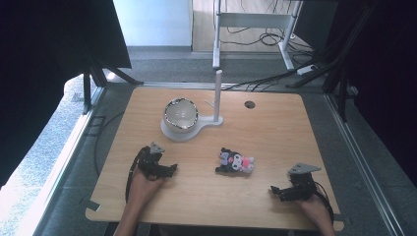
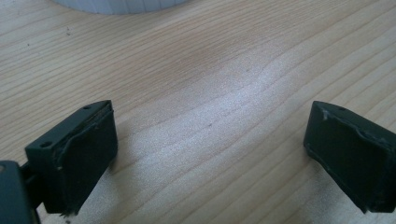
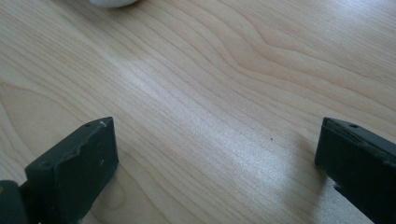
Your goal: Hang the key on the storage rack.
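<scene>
A small black, white and pink plush toy (image 1: pixel 235 162) lies on the wooden table (image 1: pixel 275 128) a little right of centre. A mug (image 1: pixel 180 114) rests on the white base of a stand (image 1: pixel 199 125) with an upright post (image 1: pixel 217 94) at the back middle. My left gripper (image 1: pixel 167 170) rests near the front left, left of the toy, jaws wide apart over bare wood (image 2: pixel 210 126). At the front right my right gripper (image 1: pixel 276 192) lies on the table, also open with nothing between its fingers (image 3: pixel 74 168).
A round cable hole (image 1: pixel 250 104) sits in the table at the back right. Beyond the far edge stand a white desk frame (image 1: pixel 255 22) and floor cables (image 1: pixel 265 78). Dark curtains flank both sides.
</scene>
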Tool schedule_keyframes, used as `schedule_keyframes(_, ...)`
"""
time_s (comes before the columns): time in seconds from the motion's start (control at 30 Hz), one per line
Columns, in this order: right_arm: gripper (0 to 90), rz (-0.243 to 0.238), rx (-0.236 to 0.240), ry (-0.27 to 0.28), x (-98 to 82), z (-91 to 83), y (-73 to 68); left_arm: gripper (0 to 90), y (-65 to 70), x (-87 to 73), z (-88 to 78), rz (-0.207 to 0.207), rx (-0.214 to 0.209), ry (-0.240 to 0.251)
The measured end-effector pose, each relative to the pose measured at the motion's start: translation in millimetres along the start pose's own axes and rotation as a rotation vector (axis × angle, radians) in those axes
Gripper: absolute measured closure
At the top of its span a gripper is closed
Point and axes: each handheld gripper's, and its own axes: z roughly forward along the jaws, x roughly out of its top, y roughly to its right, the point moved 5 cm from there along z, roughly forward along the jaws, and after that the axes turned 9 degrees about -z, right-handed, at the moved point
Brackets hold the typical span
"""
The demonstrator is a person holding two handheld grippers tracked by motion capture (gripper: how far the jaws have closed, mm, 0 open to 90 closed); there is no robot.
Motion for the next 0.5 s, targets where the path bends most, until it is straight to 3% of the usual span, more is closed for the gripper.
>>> schedule_keyframes(0.5, 0.0, -0.025, 0.016, -0.018, 5.0, -3.7, -0.4, 2.8, 0.0, 0.0, 0.0, 0.0, 0.0, 0.0)
